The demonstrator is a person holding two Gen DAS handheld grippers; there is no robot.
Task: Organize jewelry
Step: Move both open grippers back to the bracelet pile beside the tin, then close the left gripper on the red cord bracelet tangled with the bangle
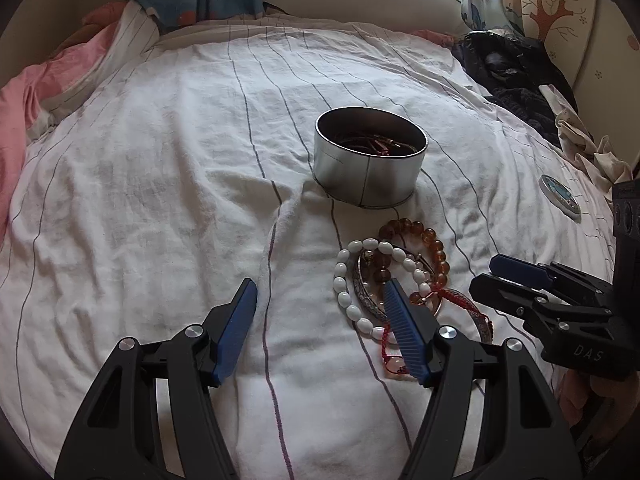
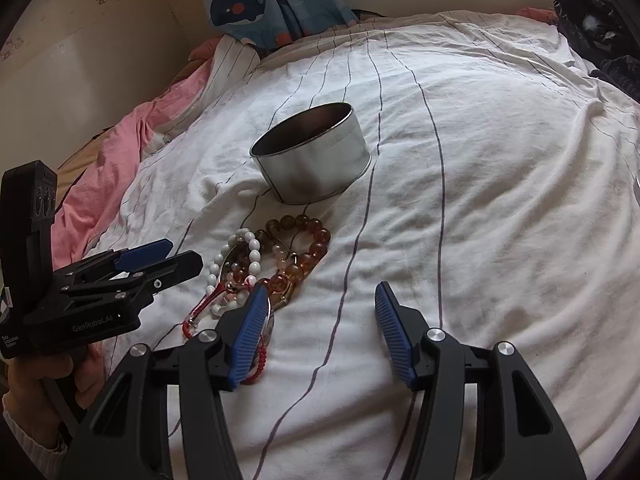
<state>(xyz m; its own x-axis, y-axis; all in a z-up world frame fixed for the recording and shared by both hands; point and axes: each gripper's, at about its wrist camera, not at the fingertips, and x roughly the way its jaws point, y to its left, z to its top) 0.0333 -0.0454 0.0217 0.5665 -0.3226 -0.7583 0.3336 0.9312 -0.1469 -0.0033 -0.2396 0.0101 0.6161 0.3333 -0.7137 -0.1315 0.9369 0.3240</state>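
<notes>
Nearest, the left gripper hangs low over the bed, jaws apart and empty, its right finger hiding part of the bracelet pile. The right gripper comes in from the other side, likewise spread with nothing between its pads. Flanking the heap this way probably lets either one pick out a single piece. The pile lies tangled on the sheet: white beads, amber beads, a red cord, perhaps a metal bangle, though the overlap makes that hard to confirm. Just beyond stands the round tin, open-topped and already holding some dark bands, evidently the destination.
</notes>
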